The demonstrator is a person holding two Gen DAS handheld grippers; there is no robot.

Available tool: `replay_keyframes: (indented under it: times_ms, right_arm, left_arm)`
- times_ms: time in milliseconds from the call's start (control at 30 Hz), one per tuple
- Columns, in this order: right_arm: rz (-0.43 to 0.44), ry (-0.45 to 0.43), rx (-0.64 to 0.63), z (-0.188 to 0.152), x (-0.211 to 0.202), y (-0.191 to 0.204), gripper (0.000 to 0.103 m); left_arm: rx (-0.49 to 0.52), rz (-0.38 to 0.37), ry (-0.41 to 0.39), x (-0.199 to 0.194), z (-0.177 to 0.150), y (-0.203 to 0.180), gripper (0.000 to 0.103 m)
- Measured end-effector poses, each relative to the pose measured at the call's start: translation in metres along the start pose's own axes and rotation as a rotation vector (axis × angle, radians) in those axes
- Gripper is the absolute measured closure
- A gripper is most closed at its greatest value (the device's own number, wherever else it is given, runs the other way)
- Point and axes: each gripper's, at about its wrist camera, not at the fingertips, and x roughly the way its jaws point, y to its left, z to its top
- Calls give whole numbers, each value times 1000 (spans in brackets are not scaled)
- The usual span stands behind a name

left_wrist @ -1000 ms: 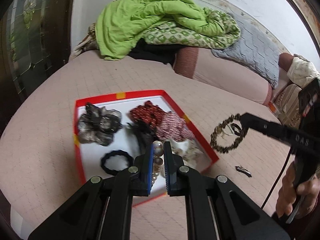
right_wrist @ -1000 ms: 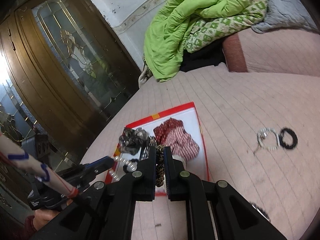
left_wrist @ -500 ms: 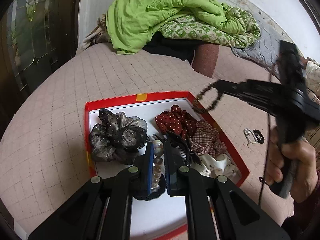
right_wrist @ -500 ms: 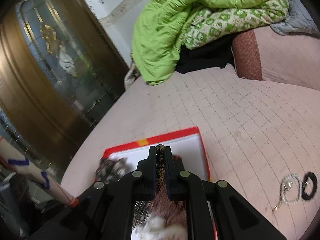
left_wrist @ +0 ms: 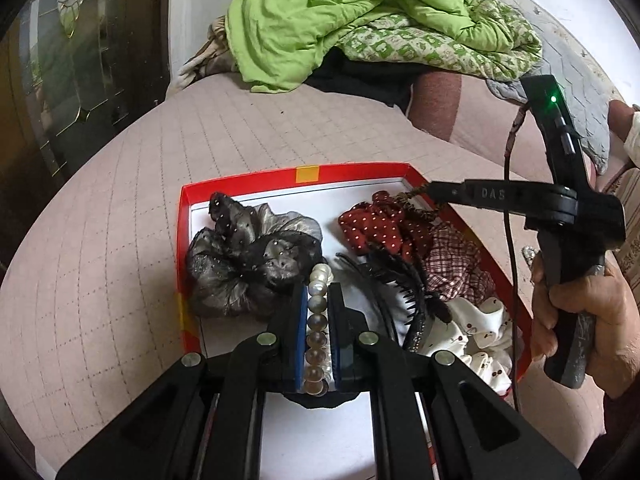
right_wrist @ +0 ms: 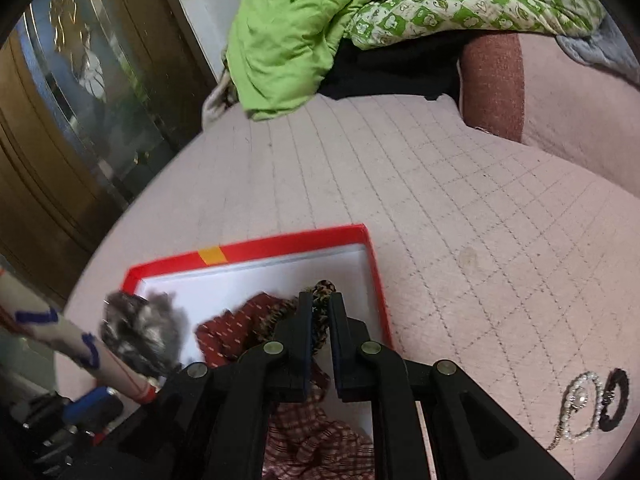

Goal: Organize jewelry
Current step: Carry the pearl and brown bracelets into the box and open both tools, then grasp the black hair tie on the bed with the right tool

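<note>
A red-rimmed white box lies on the pink bed and also shows in the right wrist view. My left gripper is shut on a pearl bracelet over the box, beside a grey scrunchie. My right gripper is shut on a brown beaded bracelet and holds it over the red dotted scrunchie at the box's far right. In the left wrist view it reaches in from the right, beads hanging from it.
The box also holds a plaid scrunchie, a black comb clip and a white scrunchie. A pearl chain and black hair tie lie on the bed at right. Green bedding is piled at the back.
Both grippers have moved over the box. My right gripper carried the brown beaded bracelet from the bed at right to above the red scrunchie. My left gripper advanced with the pearls.
</note>
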Motion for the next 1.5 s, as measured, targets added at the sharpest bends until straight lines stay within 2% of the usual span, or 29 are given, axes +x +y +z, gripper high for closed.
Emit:
replay_keyframes:
  times_ms: [100,167,233,367,400,433,500,600,667,733,800,867,967,1133,1267,1333,1500]
  right_arm:
    - [-7,18,12,-3,2,-4,89]
    - [0,24,8,-6,1,-5,82]
    - [3,20,2,-8,-4,-5,66]
    - [17,-7,-16,-11,-19,-1,62]
    - [19,-13,-21,-12,-25,0,62]
    - [23,-21,-25,-13,-31,1,62]
    - [29,-41,-29,-16,-46,1,62]
    - [49,-92,-19,-25,-78,-3,60]
    - [35,-119,-15,-32,-96,-6,49]
    - [20,-163,-2,-44,-123,-14,38]
    - [-10,-208,18,-58,-150,-27,35]
    - [-25,-219,47,-72,-170,-44,35]
    - [-58,-226,102,-91,-195,-75,35]
    - [-136,-192,242,-131,-223,-142,36]
    - [-163,-153,305,-155,-225,-171,40]
    - [-130,-131,328,-162,-219,-183,41]
    - [-115,-106,349,-160,-206,-197,42]
  left_arm:
    - [-7,17,-3,2,-2,1,94]
    - [-10,34,-10,1,-3,0,94]
    - [-6,37,-8,1,-4,0,94]
    - [-13,38,-12,-2,-5,-2,92]
    - [-15,42,-17,-4,-5,-3,85]
    - [-21,47,-29,-8,-6,-3,72]
    - [-30,54,-54,-16,-7,-5,62]
    - [-35,58,-80,-31,-10,-10,62]
    - [-43,64,-101,-42,-14,-14,59]
    - [-47,74,-119,-53,-17,-20,44]
    - [-41,76,-141,-63,-20,-28,40]
    - [-31,79,-141,-70,-21,-38,36]
    - [-7,8,-128,-78,-23,-57,36]
    - [93,-80,-109,-82,-29,-104,36]
    - [161,-111,-79,-77,-36,-140,36]
    - [197,-119,-59,-73,-40,-155,36]
    - [247,-142,-8,-56,-48,-184,36]
